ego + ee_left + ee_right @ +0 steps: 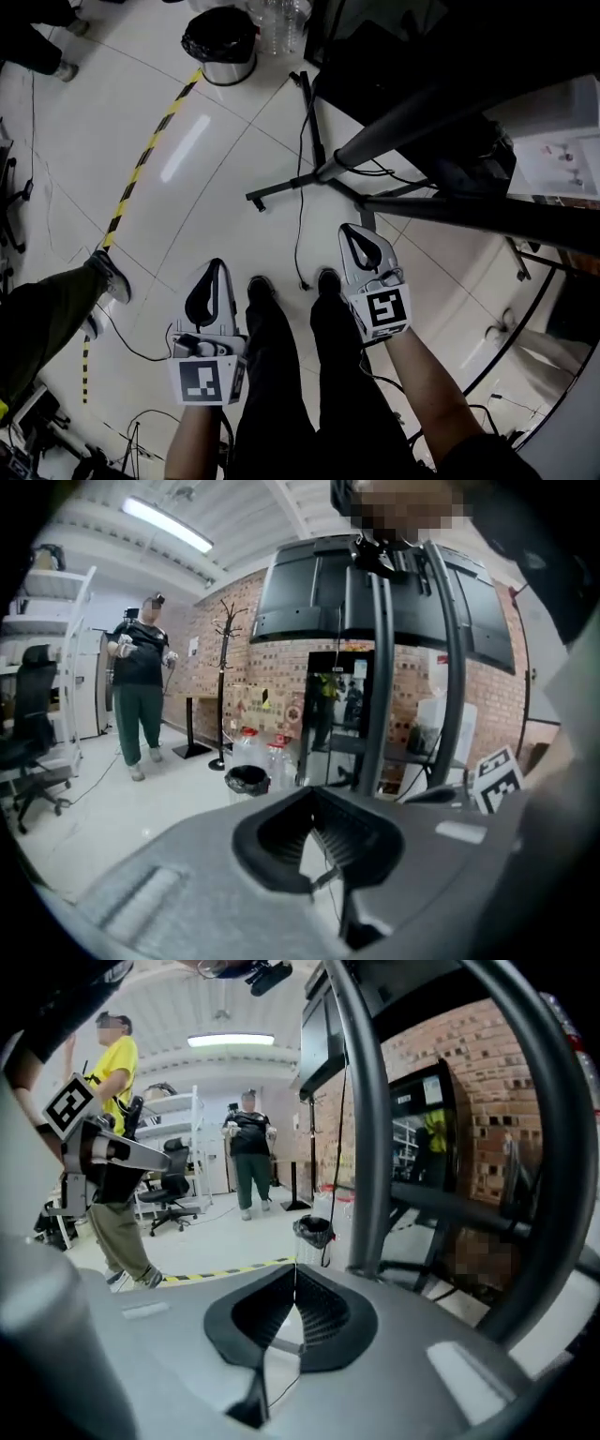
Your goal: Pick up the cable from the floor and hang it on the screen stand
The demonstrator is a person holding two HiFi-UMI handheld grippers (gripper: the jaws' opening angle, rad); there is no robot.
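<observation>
Cable [299, 225] lies on the tiled floor [216, 159], trailing from the foot of the screen stand [323, 172] to an end between your shoes. Your left gripper [216, 265] and right gripper [352, 230] hang low in front of your legs, one on each side of that end and clear of it. Both pairs of jaws are clenched tip to tip with nothing between them.
</observation>
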